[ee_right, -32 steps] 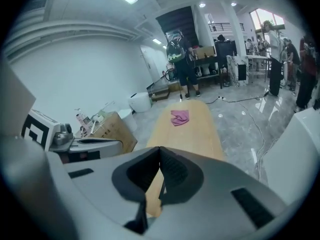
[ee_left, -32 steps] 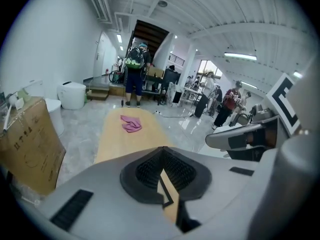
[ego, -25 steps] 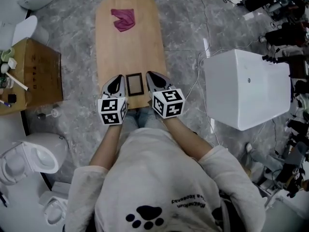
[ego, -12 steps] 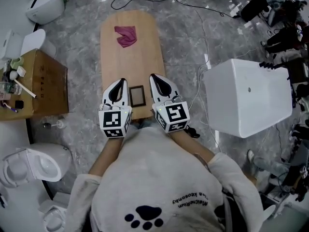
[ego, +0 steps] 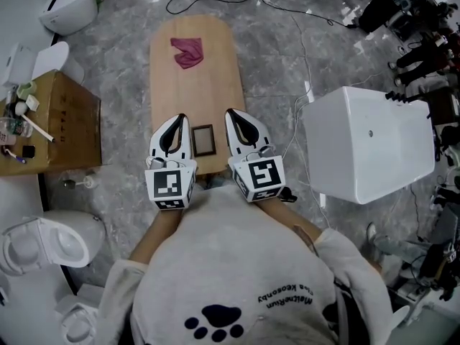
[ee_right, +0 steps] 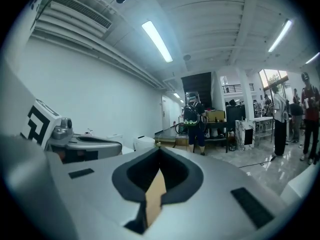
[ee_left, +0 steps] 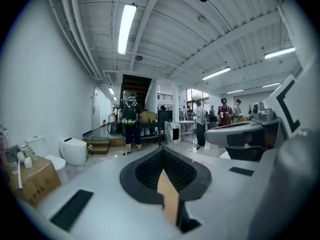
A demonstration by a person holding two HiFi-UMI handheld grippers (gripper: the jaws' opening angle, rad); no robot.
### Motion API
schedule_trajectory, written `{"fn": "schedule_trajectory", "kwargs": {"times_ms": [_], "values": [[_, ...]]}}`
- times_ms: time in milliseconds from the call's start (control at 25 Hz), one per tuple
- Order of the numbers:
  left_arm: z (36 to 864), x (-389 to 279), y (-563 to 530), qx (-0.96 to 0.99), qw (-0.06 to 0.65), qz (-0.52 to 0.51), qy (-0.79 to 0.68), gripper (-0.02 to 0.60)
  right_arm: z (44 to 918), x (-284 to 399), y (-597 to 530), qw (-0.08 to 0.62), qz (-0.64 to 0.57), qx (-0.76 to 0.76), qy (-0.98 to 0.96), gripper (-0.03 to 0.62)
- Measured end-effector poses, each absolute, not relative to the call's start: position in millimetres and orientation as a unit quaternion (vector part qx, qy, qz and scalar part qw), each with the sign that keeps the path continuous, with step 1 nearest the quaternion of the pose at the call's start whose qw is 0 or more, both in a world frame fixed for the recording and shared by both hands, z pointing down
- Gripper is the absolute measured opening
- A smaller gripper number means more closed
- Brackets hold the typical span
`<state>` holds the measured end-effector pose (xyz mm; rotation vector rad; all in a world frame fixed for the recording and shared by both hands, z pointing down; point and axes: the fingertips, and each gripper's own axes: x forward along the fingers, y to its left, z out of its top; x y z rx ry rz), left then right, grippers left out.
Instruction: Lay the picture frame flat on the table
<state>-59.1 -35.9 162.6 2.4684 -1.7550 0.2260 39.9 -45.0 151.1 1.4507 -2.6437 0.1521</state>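
The small dark-rimmed picture frame [ego: 203, 140] lies flat near the close end of the long wooden table [ego: 190, 85]. My left gripper [ego: 179, 118] rests just left of it, and my right gripper [ego: 231, 112] just right of it. Both point away from me, and both are shut with nothing between the jaws. Neither one touches the frame. In the left gripper view the left gripper [ee_left: 162, 150] has its jaws closed to a point, looking out over the room. The right gripper [ee_right: 159, 149] looks the same in its own view. The frame is in neither gripper view.
A crumpled red cloth [ego: 187, 52] lies at the table's far end. A cardboard box [ego: 61, 121] with small items stands to the left, and a white toilet [ego: 50, 239] is below it. A big white tub [ego: 370, 139] stands to the right. Cables run over the floor. People stand far off in the hall.
The head view has shifted a little, so the table sits lower in the picture. Both grippers stay shut on either side of the frame, which has not moved on the table.
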Motion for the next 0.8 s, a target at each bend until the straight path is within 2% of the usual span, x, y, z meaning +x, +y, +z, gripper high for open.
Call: {"fn": "schedule_trajectory", "kwargs": {"times_ms": [800], "values": [[161.0,-41.8,-35.6,0.818,0.049,0.051,-0.571,0.008,150.1,48.0,-48.8,0.045,0.049,0.47,-0.88,0.009]]}}
